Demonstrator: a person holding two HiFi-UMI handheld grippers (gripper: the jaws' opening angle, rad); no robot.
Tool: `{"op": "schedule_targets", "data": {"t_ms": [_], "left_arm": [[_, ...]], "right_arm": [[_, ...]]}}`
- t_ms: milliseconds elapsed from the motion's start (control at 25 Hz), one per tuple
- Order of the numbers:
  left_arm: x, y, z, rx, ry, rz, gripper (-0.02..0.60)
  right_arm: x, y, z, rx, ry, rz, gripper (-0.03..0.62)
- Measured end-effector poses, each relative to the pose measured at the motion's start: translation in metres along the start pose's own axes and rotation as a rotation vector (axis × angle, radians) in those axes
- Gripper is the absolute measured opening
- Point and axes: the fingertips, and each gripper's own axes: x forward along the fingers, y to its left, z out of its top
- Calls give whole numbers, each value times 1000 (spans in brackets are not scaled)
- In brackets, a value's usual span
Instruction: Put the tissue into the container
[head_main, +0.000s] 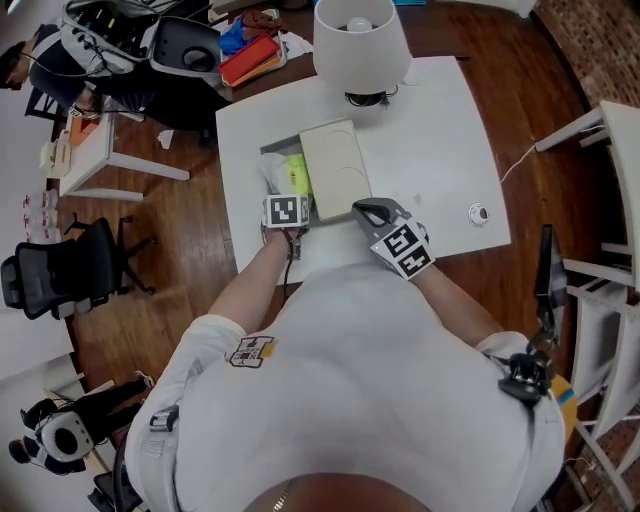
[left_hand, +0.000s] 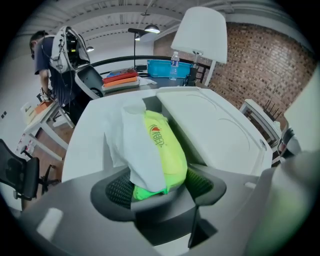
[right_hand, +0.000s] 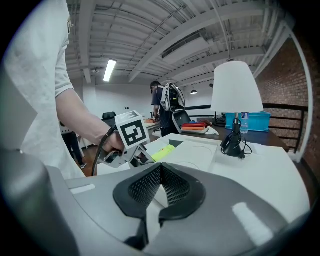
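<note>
The tissue pack (head_main: 298, 175), yellow-green with a white sheet sticking out, lies in the open slot of the beige container (head_main: 338, 168), beside its lid. In the left gripper view the pack (left_hand: 162, 150) sits between the jaws of my left gripper (left_hand: 159, 187). Both mesh pads show beside it and do not seem to press it, so the gripper is open. The lid (left_hand: 215, 130) lies just right of the pack. My right gripper (head_main: 368, 210) hovers at the container's near right corner. Its pads (right_hand: 145, 187) meet, shut on nothing. From there I see the left gripper (right_hand: 142, 157) at the pack (right_hand: 165, 151).
A white lamp (head_main: 360, 40) stands behind the container on the white table (head_main: 440, 130). A small round object (head_main: 479, 213) lies near the table's right front corner. Office chairs, a cluttered desk and a person are off to the left across the wooden floor.
</note>
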Motion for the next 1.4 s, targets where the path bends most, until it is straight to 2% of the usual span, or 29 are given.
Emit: {"op": "schedule_targets", "data": {"t_ms": [160, 440, 680, 960, 1160, 1400], "left_arm": [[3, 1, 4, -15, -11, -31, 315], [-4, -4, 5, 13, -44, -50, 319], [-15, -3, 2, 100, -61, -40, 362], [-29, -3, 6, 88, -114, -49, 370], [-54, -1, 18, 99, -174, -23, 369], [-86, 5, 27, 63, -242, 7, 369]], "right_arm": [[5, -5, 3, -1, -12, 0, 0], [2, -4, 1, 8, -13, -4, 0], [7, -2, -1, 15, -12, 6, 0], [16, 0, -4, 10, -4, 30, 0], [20, -1, -4, -4, -1, 60, 0], [21, 3, 3, -10, -11, 96, 0]]}}
